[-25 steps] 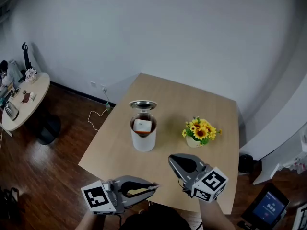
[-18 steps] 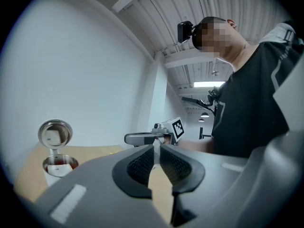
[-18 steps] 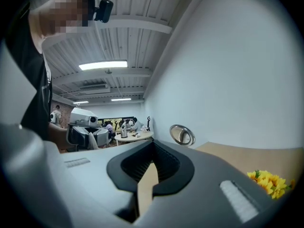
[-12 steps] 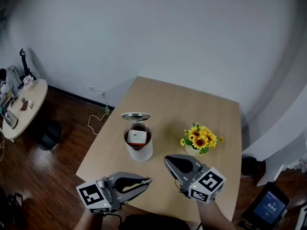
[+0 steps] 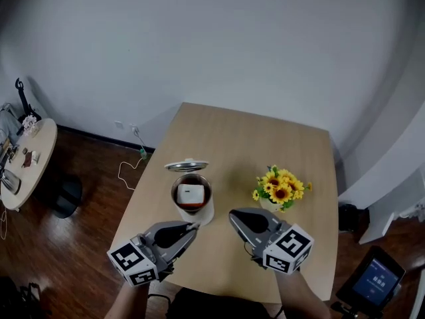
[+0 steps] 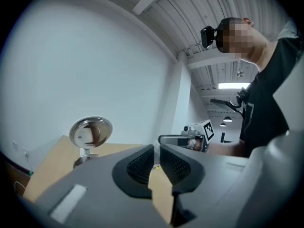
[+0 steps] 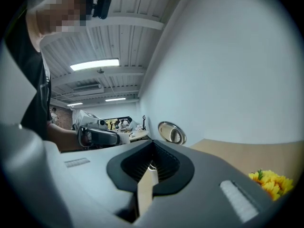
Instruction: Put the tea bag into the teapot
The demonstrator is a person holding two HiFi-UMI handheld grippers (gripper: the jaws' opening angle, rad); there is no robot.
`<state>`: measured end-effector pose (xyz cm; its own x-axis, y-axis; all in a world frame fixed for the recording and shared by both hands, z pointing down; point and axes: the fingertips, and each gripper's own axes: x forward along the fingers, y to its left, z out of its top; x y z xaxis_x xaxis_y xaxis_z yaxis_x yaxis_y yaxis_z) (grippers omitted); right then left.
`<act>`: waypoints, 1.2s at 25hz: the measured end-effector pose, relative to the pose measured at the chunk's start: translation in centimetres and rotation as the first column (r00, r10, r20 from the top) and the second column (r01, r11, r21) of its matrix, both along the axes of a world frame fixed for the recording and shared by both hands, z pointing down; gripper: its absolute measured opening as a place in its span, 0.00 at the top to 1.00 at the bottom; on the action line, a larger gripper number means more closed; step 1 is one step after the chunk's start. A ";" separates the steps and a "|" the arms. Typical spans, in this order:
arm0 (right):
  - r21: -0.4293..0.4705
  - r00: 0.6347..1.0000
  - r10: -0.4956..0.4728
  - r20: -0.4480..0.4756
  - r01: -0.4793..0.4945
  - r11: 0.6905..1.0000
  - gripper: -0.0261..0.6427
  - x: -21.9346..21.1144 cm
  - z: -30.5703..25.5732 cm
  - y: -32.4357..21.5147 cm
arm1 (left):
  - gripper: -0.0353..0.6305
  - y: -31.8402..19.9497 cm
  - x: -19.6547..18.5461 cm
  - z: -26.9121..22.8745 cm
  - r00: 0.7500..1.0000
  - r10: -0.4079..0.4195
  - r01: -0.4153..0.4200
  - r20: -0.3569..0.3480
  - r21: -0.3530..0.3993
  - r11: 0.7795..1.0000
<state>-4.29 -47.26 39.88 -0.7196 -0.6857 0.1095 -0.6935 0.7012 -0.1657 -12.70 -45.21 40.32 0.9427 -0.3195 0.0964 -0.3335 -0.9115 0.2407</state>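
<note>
The tea bag (image 5: 190, 193) lay inside the white teapot (image 5: 199, 215), left of centre in the head view, with the hinged lid (image 5: 186, 166) tipped open behind it. Both tools hovered low in the frame over the table (image 5: 252, 138) — left gripper (image 5: 192, 227) and right gripper (image 5: 234, 216) each with jaws closed together, holding nothing. Sunflowers (image 5: 281, 185) stood to the right of the teapot.

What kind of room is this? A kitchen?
Probably an office or workroom, not a kitchen: a plain wooden table by a bare white wall, strip lights on a ribbed ceiling, and a cluttered round table nearby.
</note>
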 end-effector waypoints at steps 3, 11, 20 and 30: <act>-0.013 1.000 0.025 -0.013 -0.025 1.000 0.96 0.1 0.2 -0.6 | 0.88 -2.1 -0.1 -0.2 1.000 -0.013 0.013 -0.004 0.019 1.000; -0.031 0.998 0.048 -0.028 -0.049 0.998 0.96 -0.4 0.6 -2.4 | 0.88 -8.3 -1.3 1.5 0.987 -0.161 0.161 0.017 -0.023 0.987; -0.049 0.999 0.036 -0.022 -0.037 0.998 0.96 -0.4 2.1 -5.1 | 0.88 -12.7 -1.0 4.3 0.969 -0.237 0.239 0.072 -0.025 0.971; -0.095 0.999 0.035 -0.009 -0.036 0.995 0.96 0.1 3.9 -6.5 | 0.88 -14.8 -1.0 6.9 0.935 -0.287 0.294 0.210 -0.003 0.956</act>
